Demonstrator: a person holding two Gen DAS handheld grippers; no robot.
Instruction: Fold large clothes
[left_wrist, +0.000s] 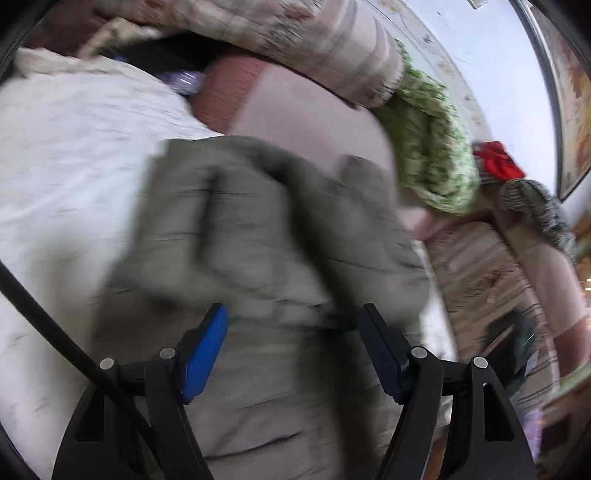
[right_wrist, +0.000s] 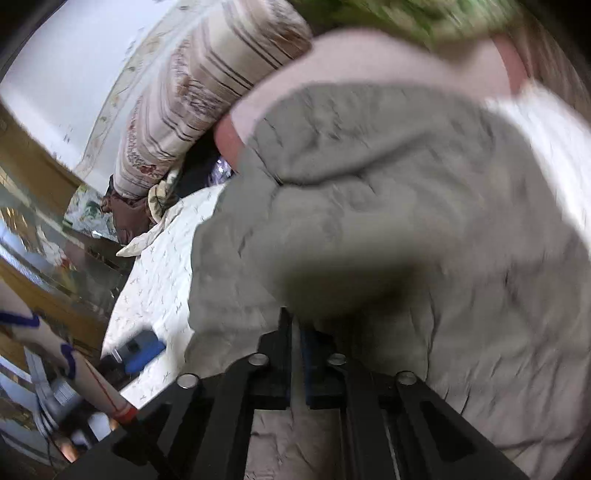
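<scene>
A grey-green padded garment (left_wrist: 258, 240) lies crumpled on a white bedsheet (left_wrist: 66, 147). My left gripper (left_wrist: 293, 325) is open, its blue-padded fingers (left_wrist: 205, 354) hovering just above the garment, holding nothing. In the right wrist view the same garment (right_wrist: 369, 206) fills the middle and right. My right gripper (right_wrist: 297, 325) is shut on a fold of the garment, which bulges over the fingertips and hides them. Both views are motion-blurred.
A striped rolled quilt (left_wrist: 295, 44) and a green patterned blanket (left_wrist: 432, 144) lie beyond a pink pillow (left_wrist: 306, 122). A red item (left_wrist: 496, 162) sits at the right. In the right wrist view a striped quilt (right_wrist: 207, 81), wooden furniture (right_wrist: 33, 170) and a blue object (right_wrist: 142, 350) show at left.
</scene>
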